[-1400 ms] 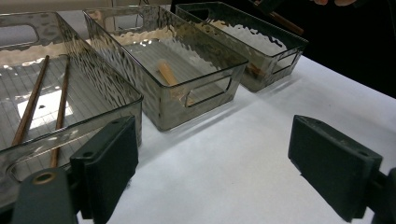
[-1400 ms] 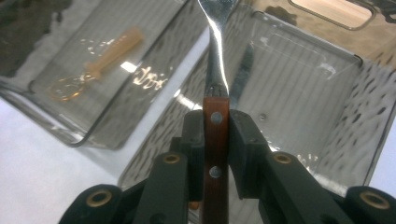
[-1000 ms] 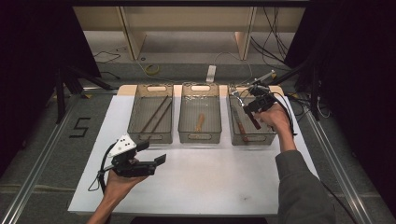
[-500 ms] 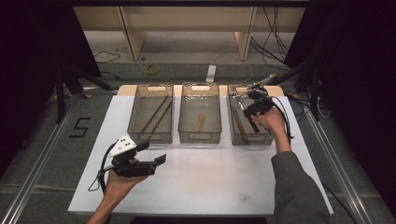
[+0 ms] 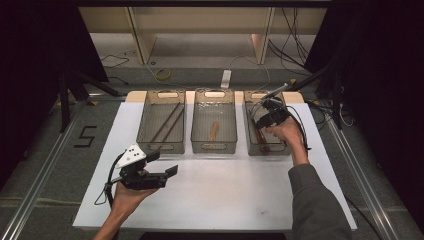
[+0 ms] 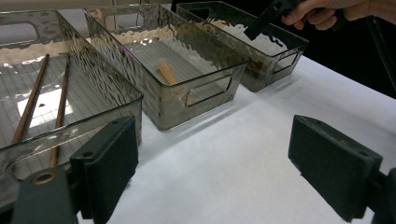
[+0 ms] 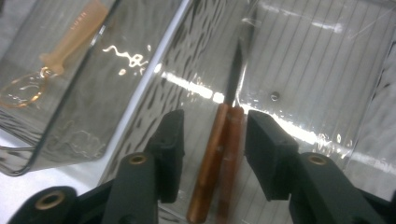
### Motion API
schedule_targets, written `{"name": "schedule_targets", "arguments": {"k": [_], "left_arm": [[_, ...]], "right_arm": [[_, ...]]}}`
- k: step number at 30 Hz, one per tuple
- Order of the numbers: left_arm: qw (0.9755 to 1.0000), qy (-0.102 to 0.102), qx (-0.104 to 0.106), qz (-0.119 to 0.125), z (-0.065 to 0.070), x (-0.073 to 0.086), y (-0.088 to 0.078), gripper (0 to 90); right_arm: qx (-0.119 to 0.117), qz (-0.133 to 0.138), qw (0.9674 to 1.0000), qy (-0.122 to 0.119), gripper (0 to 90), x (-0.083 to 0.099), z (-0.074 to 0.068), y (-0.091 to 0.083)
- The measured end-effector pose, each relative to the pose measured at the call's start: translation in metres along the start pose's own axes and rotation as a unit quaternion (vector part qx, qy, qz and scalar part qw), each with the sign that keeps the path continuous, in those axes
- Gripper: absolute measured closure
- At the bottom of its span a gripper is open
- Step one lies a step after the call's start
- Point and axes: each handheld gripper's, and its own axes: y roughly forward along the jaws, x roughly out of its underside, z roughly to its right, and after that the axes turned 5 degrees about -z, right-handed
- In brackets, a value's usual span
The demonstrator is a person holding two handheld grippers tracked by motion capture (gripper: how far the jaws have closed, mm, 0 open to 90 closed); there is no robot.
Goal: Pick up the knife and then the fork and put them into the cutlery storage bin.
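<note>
The right hand-held gripper (image 7: 210, 140) hangs inside the right bin (image 5: 285, 145), tipped down at its floor, and its jaws have just been opening: they now stand apart, one on each side of two brown-handled utensils (image 7: 219, 163) that lie side by side on the ribbed floor. The pads do not press on the handles; a clear gap shows on both sides, so nothing is gripped. I judge this to be a release, with the utensil now set down in the right bin beside its fellow, and the sorting step for this piece looks complete. The next move would likely be to lift out of the bin.

The left hand-held gripper (image 5: 165, 172) hovers over the near left of the white worktop (image 5: 225, 195), jaws wide apart and empty, well short of the bins.

From largest to smallest, the rest: the left bin (image 5: 145, 137) holds two dark chopsticks (image 5: 167, 121), and the middle bin (image 5: 197, 142) holds one pale orange utensil (image 5: 214, 131).

Against the earlier high views, the right hand sits in nearly the same spot over the right bin, only a little lower and nearer. The left hand and the contents of the other two bins look unchanged.
</note>
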Motion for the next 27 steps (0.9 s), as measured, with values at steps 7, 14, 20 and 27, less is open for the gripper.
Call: {"name": "schedule_targets", "arguments": {"k": [7,14,20,27], "left_arm": [[1.0,-0.001,0.0,0.001,0.0,0.0,0.0,15.2],[1.0,-0.003,0.0,0.002,0.0,0.0,0.0,15.3],[1.0,-0.001,0.001,0.001,0.0,0.0,0.0,15.2],[1.0,-0.008,0.002,0.003,-0.001,0.0,0.001,15.2]], "right_arm": [[-0.007,0.016,0.9998,-0.009,51.9,0.004,-0.003,-0.009],[-0.028,0.063,0.9975,-0.015,45.7,0.014,-0.01,-0.022],[-0.039,0.092,0.9942,-0.039,39.4,0.029,-0.025,-0.035],[-0.053,0.128,0.9888,-0.055,37.0,0.052,-0.034,-0.045]]}}
